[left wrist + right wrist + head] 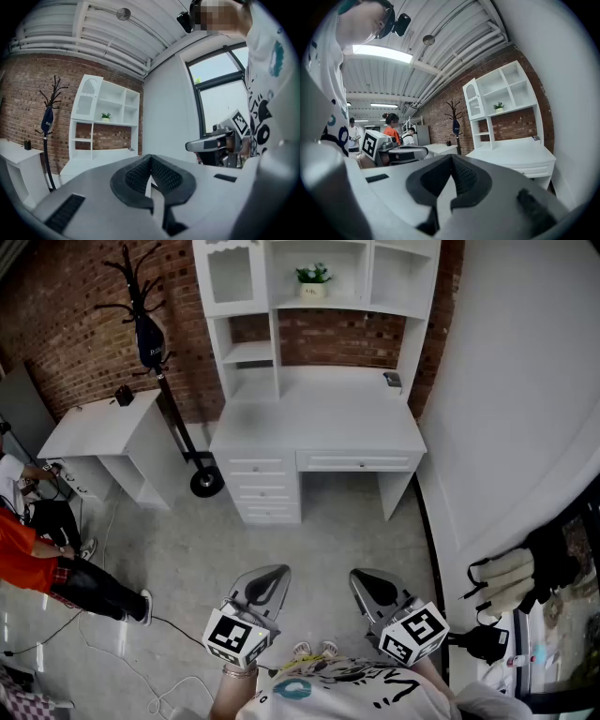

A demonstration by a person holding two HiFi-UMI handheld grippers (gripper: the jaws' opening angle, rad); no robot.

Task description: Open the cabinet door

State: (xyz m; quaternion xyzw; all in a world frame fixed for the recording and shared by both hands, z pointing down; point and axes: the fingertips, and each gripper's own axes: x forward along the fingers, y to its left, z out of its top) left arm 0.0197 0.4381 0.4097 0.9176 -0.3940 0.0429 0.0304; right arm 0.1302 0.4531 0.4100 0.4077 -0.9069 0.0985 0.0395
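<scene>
At the far left of the head view a person in an orange top [26, 557] sits low by the floor. Next to them is a small white side table [89, 432] with a dark object [123, 395] on its top. A black coat rack [141, 292] stands against the brick wall and carries a dark bag [150, 341]; the pale print on the bag is too small to read.

In the middle stands the white table [319, 423] with a hutch on it. The cabinet door [231, 276], with an arched panel, is at the hutch's top left and is closed. A potted plant [313, 279] sits on the shelf to its right, and a small dark item [392, 380] lies at the table's right back corner.

Low in the frame, well apart from the cabinet door, the left gripper [272, 579] has its jaws pressed together with nothing between them. Its marker cube [236, 636] shows black-and-white squares, no letters. The right gripper [367, 583] is likewise closed and empty, and its cube [414, 632] is patterned the same way. Pale gloves [506, 582] lie at the far right.
</scene>
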